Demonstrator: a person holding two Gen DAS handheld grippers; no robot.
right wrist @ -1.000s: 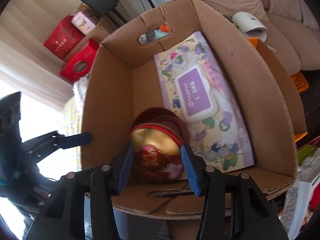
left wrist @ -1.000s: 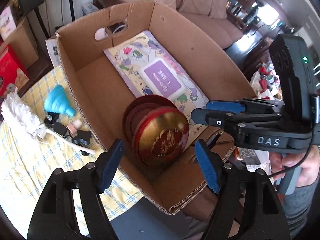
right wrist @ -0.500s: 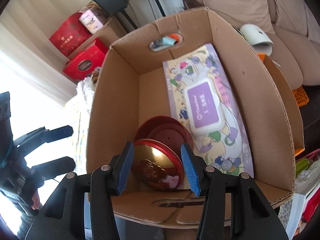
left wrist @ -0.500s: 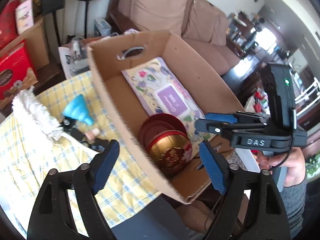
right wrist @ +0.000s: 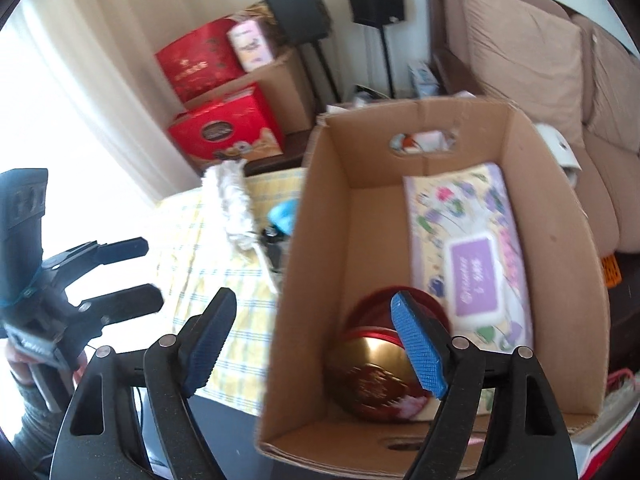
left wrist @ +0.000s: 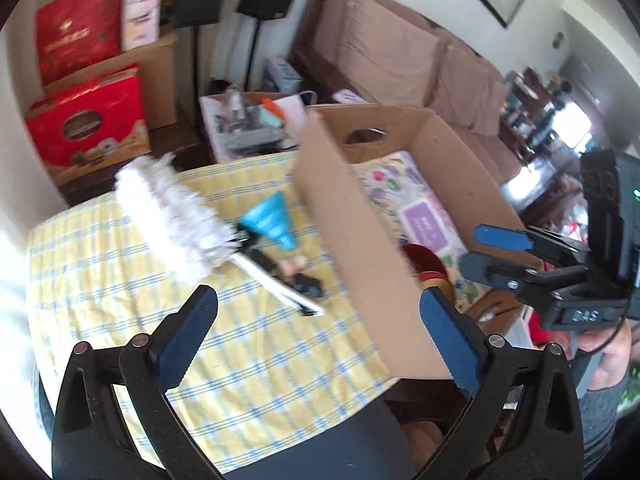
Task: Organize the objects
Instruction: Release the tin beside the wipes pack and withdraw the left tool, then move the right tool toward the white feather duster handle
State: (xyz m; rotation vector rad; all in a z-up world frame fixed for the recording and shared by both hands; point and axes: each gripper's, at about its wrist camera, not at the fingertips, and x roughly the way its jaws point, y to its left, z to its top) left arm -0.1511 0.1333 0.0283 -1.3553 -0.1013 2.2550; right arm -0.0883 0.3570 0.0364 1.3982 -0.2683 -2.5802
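Both empty, jaws opening wide: left gripper (left wrist: 318, 306) above checkered surface (left wrist: 120, 280), right gripper (right wrist: 314, 316) over cardboard box (right wrist: 316, 240) holding gold tin (right wrist: 372, 376), wipes pack (right wrist: 464, 240).

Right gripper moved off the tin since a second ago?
Yes. Right gripper has backed away, opening; the tin lies free in the box.

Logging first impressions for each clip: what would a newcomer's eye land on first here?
The open cardboard box, holding a flowery wipes pack along its right side and a red-and-gold round tin at the near end. Left of it, on the yellow checked tablecloth, lie a fluffy white duster and a blue funnel.
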